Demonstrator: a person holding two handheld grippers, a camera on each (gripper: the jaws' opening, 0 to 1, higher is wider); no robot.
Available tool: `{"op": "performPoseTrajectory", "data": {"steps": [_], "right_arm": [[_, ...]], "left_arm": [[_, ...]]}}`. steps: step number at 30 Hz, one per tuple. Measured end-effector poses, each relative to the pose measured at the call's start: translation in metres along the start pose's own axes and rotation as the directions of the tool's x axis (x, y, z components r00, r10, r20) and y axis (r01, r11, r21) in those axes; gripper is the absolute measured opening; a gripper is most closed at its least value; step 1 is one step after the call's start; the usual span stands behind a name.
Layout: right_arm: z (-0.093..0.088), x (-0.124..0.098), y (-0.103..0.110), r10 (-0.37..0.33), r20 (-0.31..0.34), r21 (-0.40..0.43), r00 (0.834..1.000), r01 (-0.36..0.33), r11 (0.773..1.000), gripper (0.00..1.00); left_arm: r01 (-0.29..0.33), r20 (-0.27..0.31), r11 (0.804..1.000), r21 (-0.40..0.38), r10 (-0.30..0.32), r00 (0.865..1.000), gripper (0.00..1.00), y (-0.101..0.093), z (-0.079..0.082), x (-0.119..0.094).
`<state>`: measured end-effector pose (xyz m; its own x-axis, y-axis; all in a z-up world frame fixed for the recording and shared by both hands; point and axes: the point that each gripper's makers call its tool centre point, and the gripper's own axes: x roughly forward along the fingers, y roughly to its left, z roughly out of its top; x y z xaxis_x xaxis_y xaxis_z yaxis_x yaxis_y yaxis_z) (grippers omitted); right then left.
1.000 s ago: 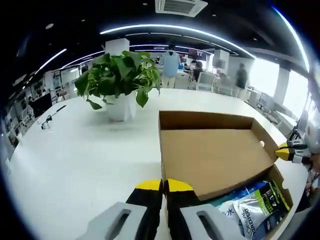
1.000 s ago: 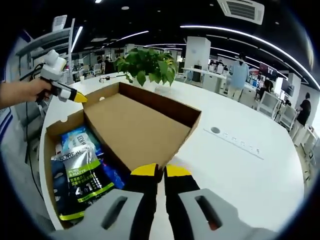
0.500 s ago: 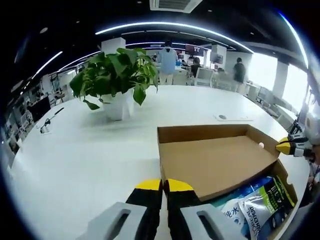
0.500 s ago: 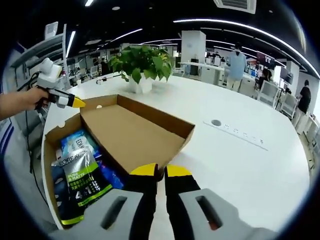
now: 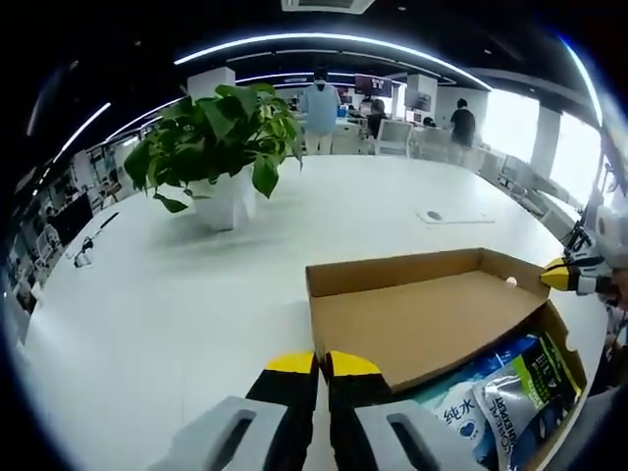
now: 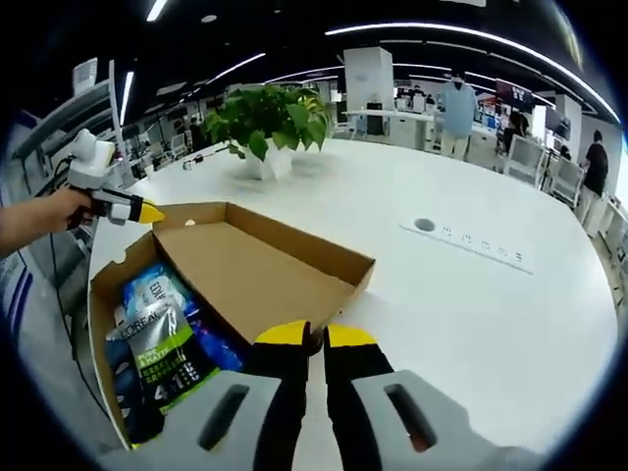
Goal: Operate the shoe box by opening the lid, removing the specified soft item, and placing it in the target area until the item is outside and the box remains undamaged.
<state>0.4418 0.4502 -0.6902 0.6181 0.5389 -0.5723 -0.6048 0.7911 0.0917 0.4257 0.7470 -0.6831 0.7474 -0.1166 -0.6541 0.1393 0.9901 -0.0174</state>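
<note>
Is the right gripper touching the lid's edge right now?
Touching: in the right gripper view, the right gripper has its yellow tips shut on the front edge of the lid.

Shoe box (image 6: 257,278): one, lid open. Pouches (image 6: 160,339) inside: at least two, exact count unclear. Potted plant (image 5: 218,147): one. Claws: two (image 5: 312,365) (image 6: 314,337). Counter (image 5: 157,294): one.

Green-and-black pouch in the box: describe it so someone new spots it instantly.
Find the open cardboard shoe box on the white table; its lid lies folded back. Soft packs sit in the uncovered end. The pouch is on top of them, with a lime stripe and white lettering, while the pack next to it is blue.
</note>
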Motion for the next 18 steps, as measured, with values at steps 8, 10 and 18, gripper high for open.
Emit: {"op": "performPoseTrajectory", "data": {"steps": [8, 10, 18], "right_arm": [[0.004, -0.001, 0.004, -0.001, -0.022, -0.021, 1.000, 0.001, 1.000, 0.05], [0.002, -0.003, 0.004, 0.005, -0.026, 0.000, 1.000, -0.005, 1.000, 0.06], [0.001, -0.018, 0.015, 0.041, -0.023, -0.021, 0.999, -0.041, 0.999, 0.19]], "left_arm": [[-0.006, -0.014, 1.000, 0.028, 0.006, 1.000, 0.05, -0.004, -0.001, -0.008], [-0.003, -0.009, 1.000, 0.023, 0.003, 1.000, 0.08, -0.005, -0.001, -0.011], [0.043, 0.007, 0.999, 0.021, -0.043, 0.999, 0.23, -0.020, 0.000, -0.026]]}}
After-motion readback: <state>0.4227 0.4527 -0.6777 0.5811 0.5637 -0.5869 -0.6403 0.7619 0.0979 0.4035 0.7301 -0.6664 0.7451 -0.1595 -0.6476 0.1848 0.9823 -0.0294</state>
